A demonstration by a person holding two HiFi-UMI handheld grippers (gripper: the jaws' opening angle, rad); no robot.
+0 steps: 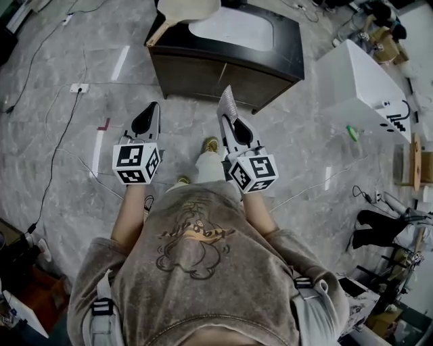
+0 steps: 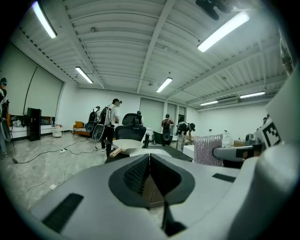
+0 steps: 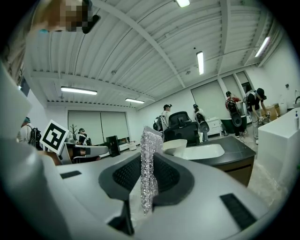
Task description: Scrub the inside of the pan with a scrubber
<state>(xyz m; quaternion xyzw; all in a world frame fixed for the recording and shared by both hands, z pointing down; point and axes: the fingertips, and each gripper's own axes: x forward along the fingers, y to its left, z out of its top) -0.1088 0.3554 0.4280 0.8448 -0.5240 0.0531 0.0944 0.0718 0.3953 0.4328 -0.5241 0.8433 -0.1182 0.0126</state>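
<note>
At twelve o'clock on the dark cabinet [image 1: 223, 74] lies the pan [image 1: 184, 9], while the right gripper [image 1: 230, 125] pinches a silvery scrubber [image 3: 149, 168] and the left gripper [image 1: 147, 121] has its jaws pressed together, empty.

dark cabinet [image 1: 203, 74] | white table [image 1: 362, 81] | power strip [image 1: 79, 88] | office chair [image 3: 182, 123]

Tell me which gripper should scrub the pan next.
Right. The right gripper is shut on the silvery scrubber, while the left gripper is shut and empty. Both are well short of the pan on the black cabinet ahead.
</note>
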